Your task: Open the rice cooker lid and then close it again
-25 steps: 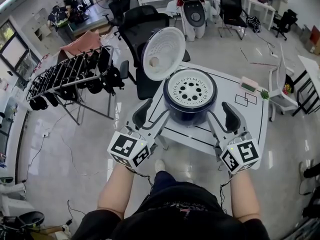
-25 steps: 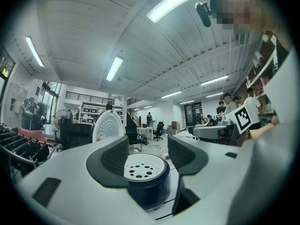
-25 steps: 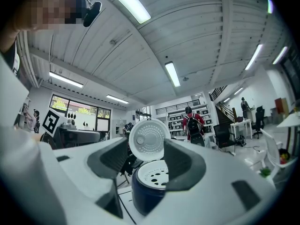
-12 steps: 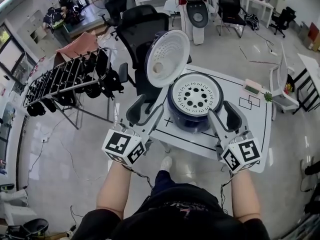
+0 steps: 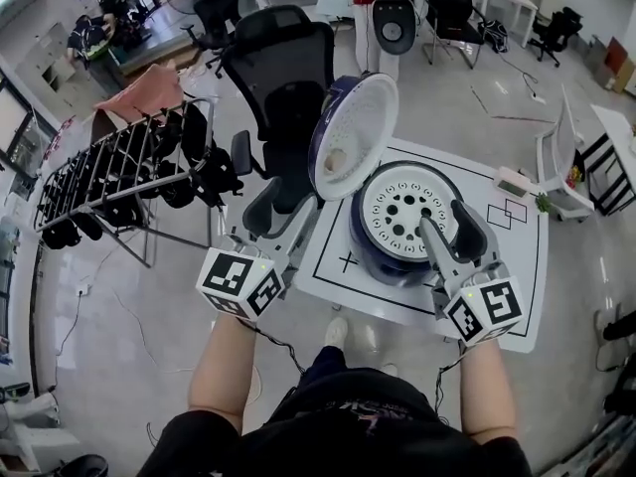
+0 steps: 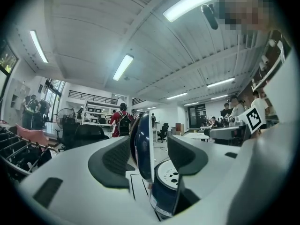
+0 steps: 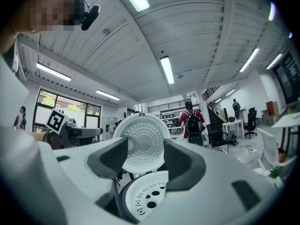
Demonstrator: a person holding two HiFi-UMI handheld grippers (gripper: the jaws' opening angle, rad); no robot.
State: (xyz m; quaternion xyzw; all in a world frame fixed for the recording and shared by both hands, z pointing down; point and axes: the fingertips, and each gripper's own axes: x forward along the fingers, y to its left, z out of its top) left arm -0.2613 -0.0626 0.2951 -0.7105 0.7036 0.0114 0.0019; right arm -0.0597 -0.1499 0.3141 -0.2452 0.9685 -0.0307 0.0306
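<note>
Head view: a person (image 5: 338,415) stands at a white bench (image 5: 517,296), both forearms reaching forward.
Drying rack (image 5: 109,182): on the floor at far left, hung with dark things and a pink cloth.
Office chair (image 5: 278,78): black, behind the bench's left side.
Left gripper (image 5: 283,214): held level at the bench's left edge, tips just beside the lower edge of the lid (image 5: 353,137).
Left fingers (image 6: 115,158): well apart. Left gripper view shows the lid edge-on in the gap, its dark blue shell toward the left pad and clear space on the right. Neither pad squeezes it.
Lid: raised, standing nearly upright at the cooker's far left side, white dimpled inside facing the pot.
Rice cooker (image 5: 370,261): round, dark blue, on the bench inside black marked lines, topped by a white inner plate (image 5: 402,212) with holes.
Right gripper (image 5: 449,229): held level, tips over the cooker's near right rim.
Right fingers (image 7: 183,163): apart, holding nothing. The lid's inside and the holed plate show through the gap.
</note>
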